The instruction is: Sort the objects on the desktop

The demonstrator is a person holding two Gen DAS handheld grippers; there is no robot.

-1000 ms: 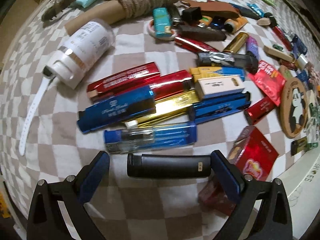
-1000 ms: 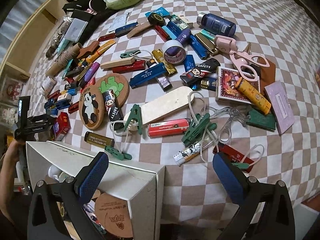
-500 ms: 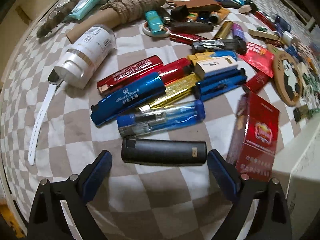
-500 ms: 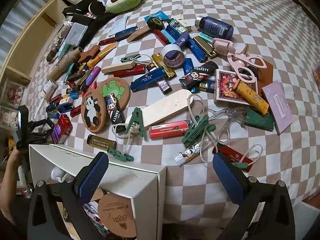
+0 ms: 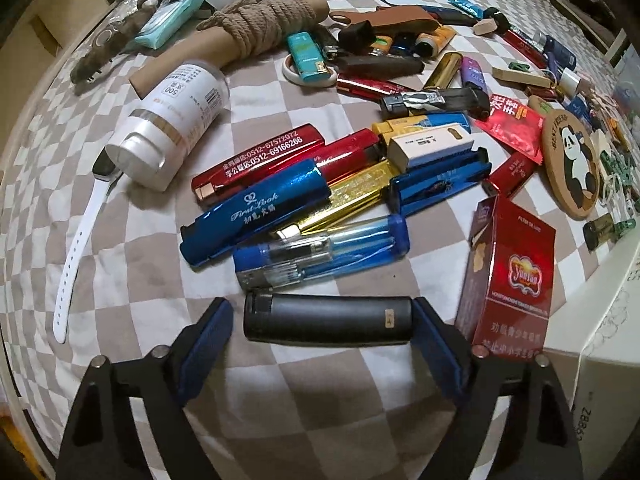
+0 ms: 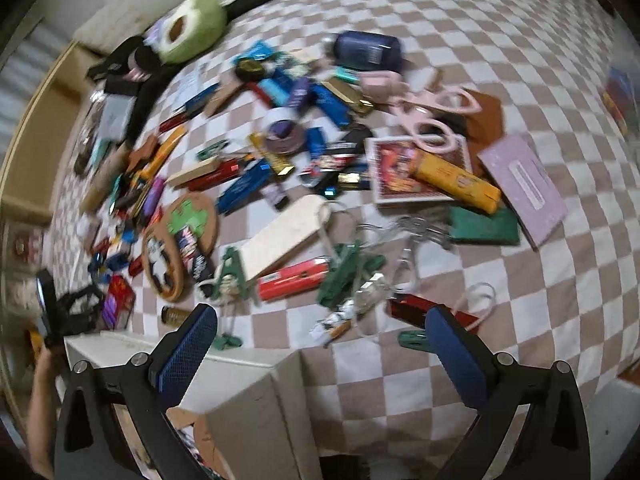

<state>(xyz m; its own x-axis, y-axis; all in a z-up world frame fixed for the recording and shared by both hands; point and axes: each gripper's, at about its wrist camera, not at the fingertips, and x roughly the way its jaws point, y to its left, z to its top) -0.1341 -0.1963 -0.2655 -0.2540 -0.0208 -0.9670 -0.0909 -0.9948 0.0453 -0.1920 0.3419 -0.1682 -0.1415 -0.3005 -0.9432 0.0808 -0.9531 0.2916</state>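
Dozens of small objects strewn over checkered surface [image 5: 312, 408], brown and white squares, seen from two wrist cameras. White box [image 6: 256, 396] at near edge, lid open, round wooden piece partly visible inside in right wrist view. Beside box in left wrist view, red cigarette pack [image 5: 516, 284] standing upright, just beside right finger of left gripper [image 5: 323, 320]. White bottle [image 5: 172, 124] lying on its side toward far left corner, white strap [image 5: 76, 248] stretching from its cap toward near edge. Cardboard tube wound with rope [image 5: 256, 32] behind bottle. Round panda coaster [image 5: 574, 160] flat toward right edge. Cluster of lighters mid-surface: red lighter [image 5: 256, 160] with printed numbers, blue lighter [image 5: 256, 212] lying against it, clear blue lighter [image 5: 320, 252] nearest the gripper. Black lighter [image 5: 328, 320] lying crosswise between left gripper's blue-padded fingers, right pad at or touching its end, left pad a little short of its cap; jaws wide, not clamped. Right gripper [image 6: 320, 344] spread wide and empty, hovering above box corner and near edge; right wrist view motion-blurred. Pink scissors [image 6: 436, 120], yellow tube [image 6: 456, 184], red lighter by green clips [image 6: 292, 278] scattered beyond. Hand [image 6: 44, 396] and left gripper faintly visible at left edge.
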